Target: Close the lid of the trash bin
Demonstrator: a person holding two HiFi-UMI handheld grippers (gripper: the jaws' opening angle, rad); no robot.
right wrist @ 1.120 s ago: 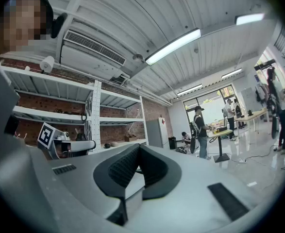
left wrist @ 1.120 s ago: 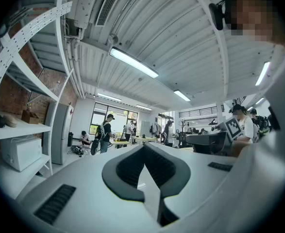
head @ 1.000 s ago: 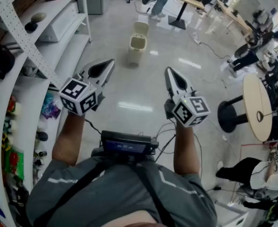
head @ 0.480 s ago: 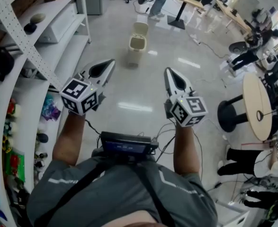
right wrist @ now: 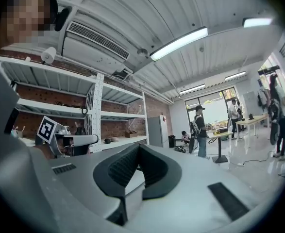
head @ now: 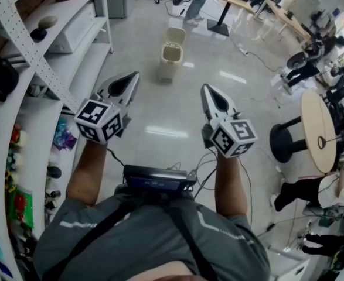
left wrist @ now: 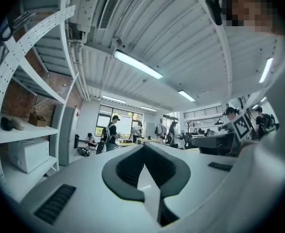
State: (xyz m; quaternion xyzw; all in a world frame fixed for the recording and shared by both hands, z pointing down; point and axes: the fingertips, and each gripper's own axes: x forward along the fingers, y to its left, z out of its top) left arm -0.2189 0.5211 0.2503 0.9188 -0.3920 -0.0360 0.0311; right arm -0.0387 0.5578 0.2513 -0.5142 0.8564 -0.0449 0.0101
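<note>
Trash bin (head: 170,55), head view: a small pale bin stands on the glossy floor (head: 160,122), well ahead of the person and near the end of the white shelving (head: 78,45). Its lid (head: 175,35) stands raised behind the opening, so the bin is open. The left gripper (head: 135,75) and the right gripper (head: 205,88) are held out side by side in front of the person's body. Both point toward the bin but are well apart from it.

Left gripper view: the jaws meet at their tips with nothing between them. Beyond them are ceiling lights, shelving and distant people. The bin is not in sight.

Right gripper view: the jaws are likewise together and empty, aimed up into the room, with no bin visible.

By these pictures the whole task seems to remain: walk up to the bin, reach the lid and bring it down.
</note>
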